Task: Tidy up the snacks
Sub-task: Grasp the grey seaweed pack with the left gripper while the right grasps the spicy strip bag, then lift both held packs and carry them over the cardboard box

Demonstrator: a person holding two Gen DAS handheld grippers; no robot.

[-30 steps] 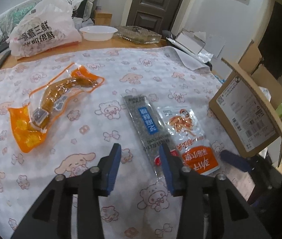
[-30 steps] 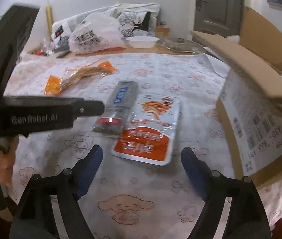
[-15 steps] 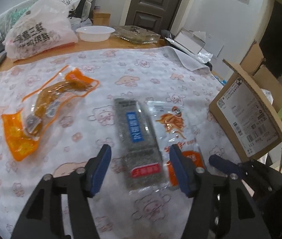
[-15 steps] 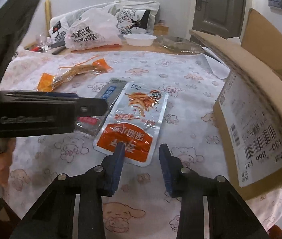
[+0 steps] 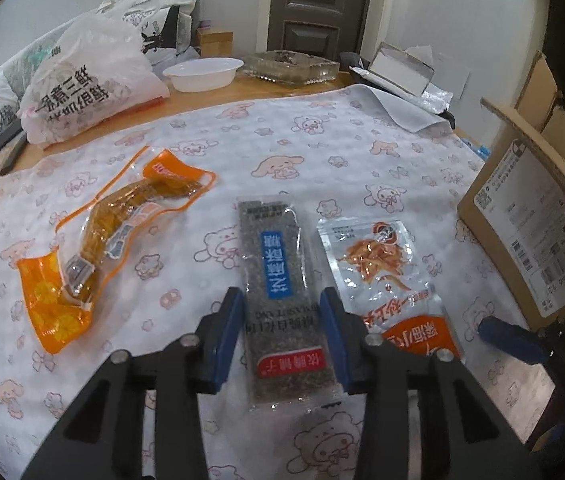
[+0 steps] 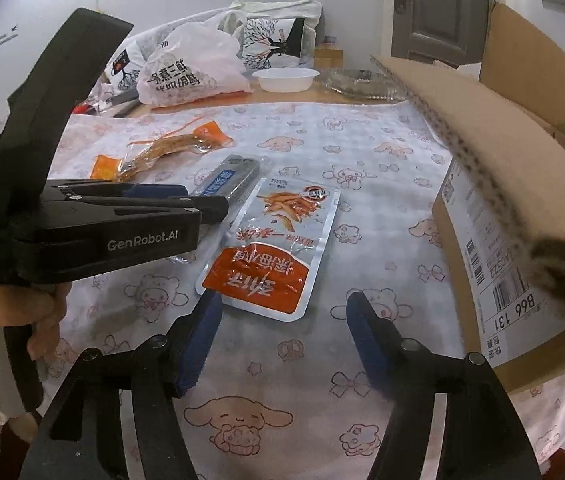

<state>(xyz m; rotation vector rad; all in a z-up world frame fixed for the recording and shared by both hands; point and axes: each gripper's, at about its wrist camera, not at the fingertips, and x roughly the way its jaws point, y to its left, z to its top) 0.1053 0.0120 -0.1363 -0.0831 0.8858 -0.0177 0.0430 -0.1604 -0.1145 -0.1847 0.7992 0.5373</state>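
- Left wrist view: the left claw [image 5: 281,330] straddles the near part of the grey pack [image 5: 282,288], its blue pads right beside both long edges; whether they press it cannot be told.
- The grey pack lies flat on the desk cloth [image 5: 322,148], lengthwise away from the camera.
- Just right of it lies the silver pouch [image 5: 386,280], close but apart.
- Well to the left lies the orange pack [image 5: 110,240], slanted.
- A cardboard box [image 5: 538,232] stands at the right edge of the desk; one blue pad of the right claw [image 5: 510,338] shows below it.
- A white bag [image 5: 90,76] and a bowl [image 5: 202,74] sit at the far side.
- Right wrist view: the right claw [image 6: 282,340] is spread wide and holds nothing, poised just before the near, orange end of the silver pouch [image 6: 278,240].
- The left claw [image 6: 198,200] reaches in from the left over the grey pack [image 6: 230,176].
- The orange pack [image 6: 166,148] lies farther back; the box [image 6: 494,216] stands at the right.
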